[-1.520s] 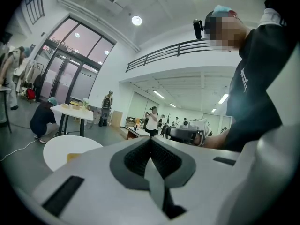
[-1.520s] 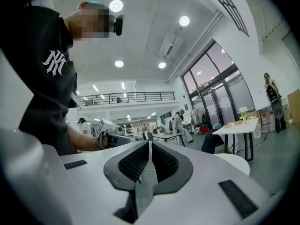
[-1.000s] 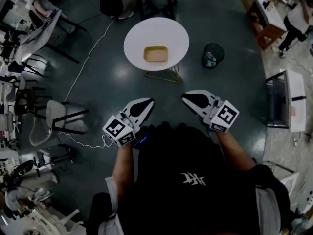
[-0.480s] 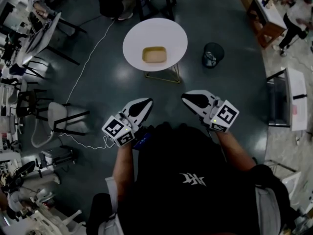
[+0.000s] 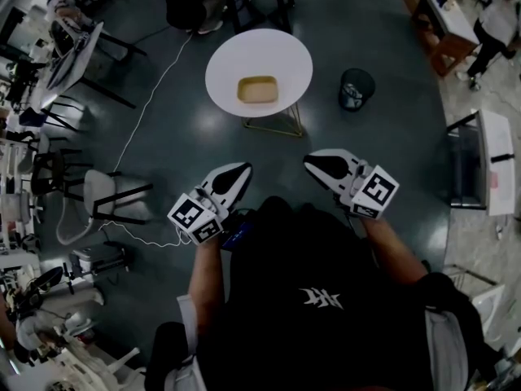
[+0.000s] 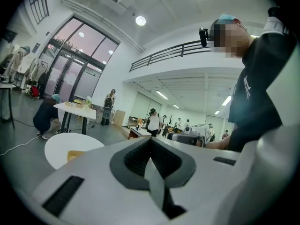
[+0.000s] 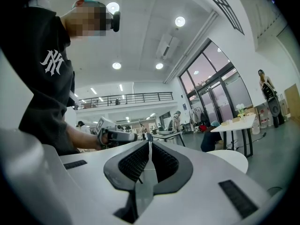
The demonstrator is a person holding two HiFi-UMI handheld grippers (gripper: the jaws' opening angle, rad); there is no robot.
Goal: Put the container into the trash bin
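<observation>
Container (image 5: 257, 90): centre of round counter (image 5: 220, 63), untouched. Trash bin (image 5: 356, 88): on floor off counter's right edge. Left claw (image 5: 238, 173), right claw (image 5: 317, 163): both closed, empty, well short of counter. Step: approach; next likely needs reaching in and opening one claw.

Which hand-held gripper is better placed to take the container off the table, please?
Probably the right hand-held gripper: both are shut, empty and short of the container, but the trash bin stands on its side.
</observation>
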